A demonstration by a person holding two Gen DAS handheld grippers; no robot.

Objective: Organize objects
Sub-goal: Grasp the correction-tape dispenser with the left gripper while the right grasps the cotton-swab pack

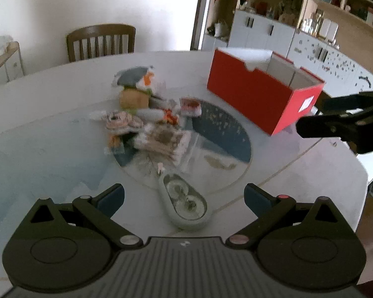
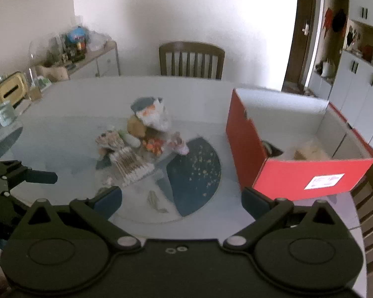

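A pile of packaged snacks (image 1: 146, 116) lies on the glass turntable (image 1: 221, 134) in the middle of the round table; it also shows in the right wrist view (image 2: 141, 144). A red open box (image 1: 261, 94) stands at the right; in the right wrist view (image 2: 298, 176) it holds a pale bag (image 2: 308, 152) and a dark item. A small white case (image 1: 186, 206) lies just ahead of my left gripper (image 1: 184, 196), which is open and empty. My right gripper (image 2: 181, 200) is open and empty, near the box's front corner.
A wooden chair (image 1: 100, 41) stands behind the table (image 1: 37, 136). A sideboard with bottles (image 2: 69, 52) is at the far left, white cabinets and shelves (image 1: 298, 24) at the far right. Another chair (image 2: 368, 213) stands right of the box.
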